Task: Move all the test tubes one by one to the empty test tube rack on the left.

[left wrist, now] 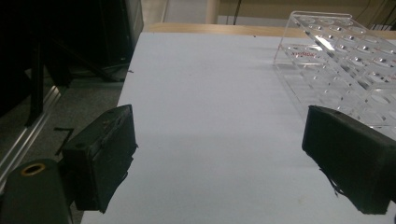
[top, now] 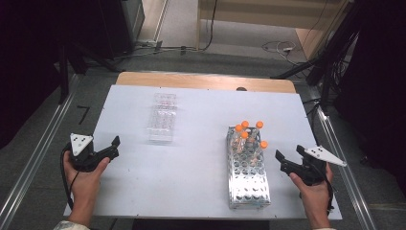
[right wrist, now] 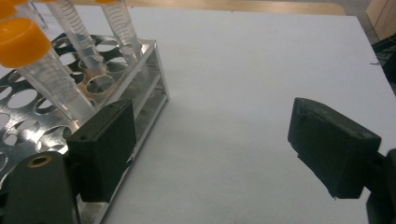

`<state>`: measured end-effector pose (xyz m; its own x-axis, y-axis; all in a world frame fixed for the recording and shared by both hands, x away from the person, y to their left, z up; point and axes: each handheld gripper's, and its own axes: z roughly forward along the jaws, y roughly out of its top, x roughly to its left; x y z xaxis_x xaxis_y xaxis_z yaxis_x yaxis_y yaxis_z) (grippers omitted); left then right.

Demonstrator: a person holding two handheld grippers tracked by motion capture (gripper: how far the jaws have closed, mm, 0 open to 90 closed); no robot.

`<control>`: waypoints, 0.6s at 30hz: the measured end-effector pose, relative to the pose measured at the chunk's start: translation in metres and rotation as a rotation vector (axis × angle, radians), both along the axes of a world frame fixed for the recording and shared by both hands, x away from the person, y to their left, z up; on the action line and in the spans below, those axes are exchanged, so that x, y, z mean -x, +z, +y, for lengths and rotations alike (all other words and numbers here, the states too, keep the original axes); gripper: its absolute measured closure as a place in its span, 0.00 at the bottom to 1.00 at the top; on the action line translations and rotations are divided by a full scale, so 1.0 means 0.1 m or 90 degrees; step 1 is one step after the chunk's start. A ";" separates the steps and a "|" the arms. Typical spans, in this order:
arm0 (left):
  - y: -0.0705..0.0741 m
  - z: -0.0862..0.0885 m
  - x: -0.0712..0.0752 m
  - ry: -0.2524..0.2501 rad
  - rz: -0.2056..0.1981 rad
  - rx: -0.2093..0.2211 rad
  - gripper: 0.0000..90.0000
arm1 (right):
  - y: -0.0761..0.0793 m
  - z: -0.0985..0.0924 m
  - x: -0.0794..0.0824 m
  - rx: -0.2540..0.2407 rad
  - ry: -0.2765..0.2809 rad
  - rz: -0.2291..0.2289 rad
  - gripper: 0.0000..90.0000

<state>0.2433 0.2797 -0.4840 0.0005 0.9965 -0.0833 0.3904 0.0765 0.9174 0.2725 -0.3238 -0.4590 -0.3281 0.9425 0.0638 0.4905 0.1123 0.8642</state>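
A metal tube rack point(top: 246, 177) stands on the right half of the white table point(top: 191, 177), with several orange-capped clear tubes point(top: 248, 136) upright in its far end. A clear plastic rack point(top: 162, 122) lies left of centre, farther back. My left gripper point(top: 111, 146) rests open near the table's left edge, short of the clear rack point(left wrist: 345, 60). My right gripper point(top: 288, 155) stands open just right of the metal rack point(right wrist: 116, 88), its left jaw beside the rack's wall, nothing between its jaws. The tubes point(right wrist: 56, 79) rise close at the left of the right gripper view.
The table's far edge shows a bare wooden strip point(top: 206, 80). Metal rails point(top: 33, 158) run along both sides on the floor. Cables point(top: 280, 47) lie on the floor beyond the table, and dark equipment point(top: 115, 24) stands at the back left.
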 end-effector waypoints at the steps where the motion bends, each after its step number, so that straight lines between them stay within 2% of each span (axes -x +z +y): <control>1: 0.00 0.00 0.00 0.000 0.001 0.000 0.11 | 0.00 0.01 0.00 0.000 0.001 0.001 0.16; 13: 0.00 0.01 0.00 0.002 0.000 0.003 0.11 | 0.04 0.16 0.04 -0.007 0.037 -0.008 0.16; 18: 0.00 0.00 0.00 0.002 0.000 0.001 0.11 | 0.04 0.28 0.06 -0.006 0.067 -0.010 0.18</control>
<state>0.2428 0.2800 -0.4841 -0.0023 0.9964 -0.0850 0.3903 0.0791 0.9173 0.2664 -0.2956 -0.4550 -0.4268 0.9019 0.0662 0.4628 0.1549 0.8728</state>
